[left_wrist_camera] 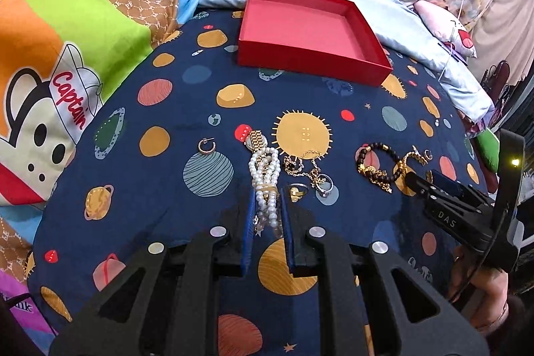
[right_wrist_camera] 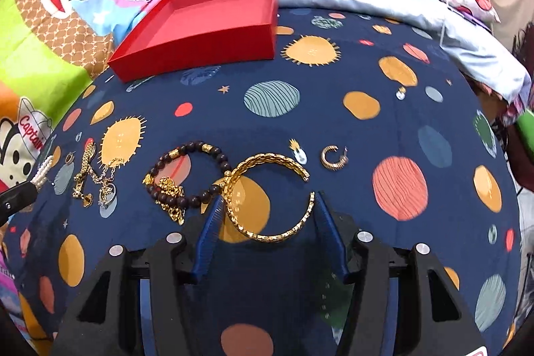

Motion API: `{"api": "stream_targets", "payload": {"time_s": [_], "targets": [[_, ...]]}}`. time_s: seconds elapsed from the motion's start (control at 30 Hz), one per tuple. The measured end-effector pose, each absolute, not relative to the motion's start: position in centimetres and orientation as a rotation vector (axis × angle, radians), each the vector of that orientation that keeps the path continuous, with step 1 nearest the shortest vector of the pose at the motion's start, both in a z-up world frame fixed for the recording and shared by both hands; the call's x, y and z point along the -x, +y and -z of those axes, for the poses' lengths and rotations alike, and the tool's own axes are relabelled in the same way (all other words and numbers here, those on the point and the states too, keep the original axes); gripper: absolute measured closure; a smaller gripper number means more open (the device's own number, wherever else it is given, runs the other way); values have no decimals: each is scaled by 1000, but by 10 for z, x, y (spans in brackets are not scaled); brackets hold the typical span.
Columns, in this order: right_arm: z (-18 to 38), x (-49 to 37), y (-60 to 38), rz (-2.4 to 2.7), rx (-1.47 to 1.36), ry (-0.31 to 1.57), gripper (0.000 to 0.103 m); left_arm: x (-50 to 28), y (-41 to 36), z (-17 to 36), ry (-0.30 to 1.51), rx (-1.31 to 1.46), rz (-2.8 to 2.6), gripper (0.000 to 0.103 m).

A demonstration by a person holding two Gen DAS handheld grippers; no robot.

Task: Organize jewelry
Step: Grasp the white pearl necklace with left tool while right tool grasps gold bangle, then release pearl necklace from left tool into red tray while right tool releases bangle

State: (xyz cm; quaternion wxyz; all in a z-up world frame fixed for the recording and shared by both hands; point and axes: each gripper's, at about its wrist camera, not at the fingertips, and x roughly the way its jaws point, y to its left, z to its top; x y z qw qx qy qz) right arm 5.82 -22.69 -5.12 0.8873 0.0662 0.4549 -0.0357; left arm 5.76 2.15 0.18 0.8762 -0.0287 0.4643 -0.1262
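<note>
1. Two grippers are over the bed, and I see the jewelry spread on its navy planet-print sheet (left_wrist_camera: 187,109), with the red box (left_wrist_camera: 310,32) lying open and well beyond it, nothing visible inside.
2. My left gripper (left_wrist_camera: 268,199) has its blue fingers (left_wrist_camera: 251,216) close on either side of the pearl bracelet (left_wrist_camera: 265,179); I cannot tell whether they actually pinch it.
3. The pearls lie across a gold watch (left_wrist_camera: 255,140), whose band reaches toward a red dot printed "MARS" (left_wrist_camera: 242,132).
4. My right gripper (right_wrist_camera: 267,206) has its fingers (right_wrist_camera: 213,222) spread wide around the near half of the gold cuff bangle (right_wrist_camera: 267,199), which lies flat on the sheet.
5. A dark bead bracelet (right_wrist_camera: 187,175) touches the bangle's left side, with a gold chain (right_wrist_camera: 170,192) heaped on it; a gold hoop earring (right_wrist_camera: 333,158) lies apart to the right.
6. Writing I can read: "Captain" (left_wrist_camera: 71,100) on the cartoon monkey quilt, and "DAS" (left_wrist_camera: 446,219) on the right gripper's body.
</note>
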Motion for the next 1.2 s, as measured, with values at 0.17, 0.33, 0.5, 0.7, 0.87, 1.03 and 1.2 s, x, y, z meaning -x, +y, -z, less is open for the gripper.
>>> {"api": "stream_targets", "payload": {"time_s": [0.17,0.33,0.5,0.7,0.87,1.03,1.2], "targets": [[50,-64,-227,23,-134,948,47,-61,18,0,975,58,265,88],[51,-64,-223,26,-107,941,46,-62,18,3,985,64,259,88],[51,-63,-220,21,-114,936,44,-61,20,6,989,63,252,88],[52,-63,-218,26,-109,936,48,-59,20,7,990,60,249,88],[51,-62,-219,34,-119,938,49,-58,19,6,987,61,257,88],[39,-55,-228,32,-188,913,49,-59,18,-3,967,66,274,88],[-6,-55,-236,13,-220,817,49,-72,12,-26,911,64,303,88]]}}
